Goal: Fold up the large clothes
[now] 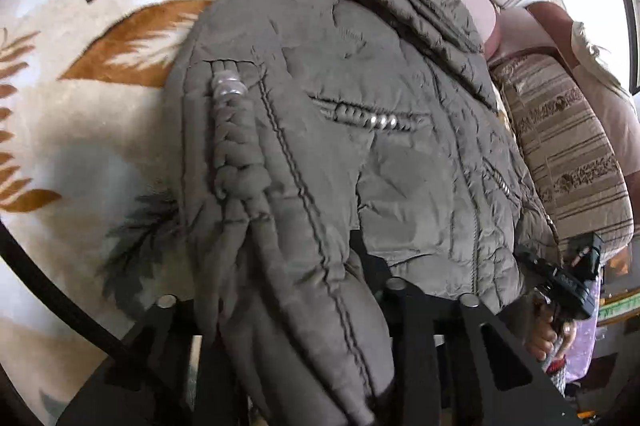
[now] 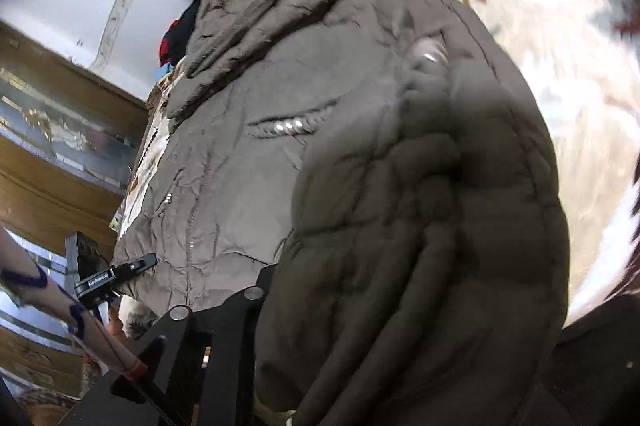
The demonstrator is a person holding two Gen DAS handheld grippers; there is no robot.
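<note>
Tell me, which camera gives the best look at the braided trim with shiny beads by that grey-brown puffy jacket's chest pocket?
The left wrist view: the braided trim with shiny beads is sharp, well lit and central there. The right wrist view shows it smaller and blurred.

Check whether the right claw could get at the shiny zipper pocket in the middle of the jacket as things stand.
Probably not yet. The right claw is shut on a bunched fold of the jacket, so it is occupied. The zipper pocket itself lies uncovered on the flat front panel, so it should be reachable once the fold is released.
</note>
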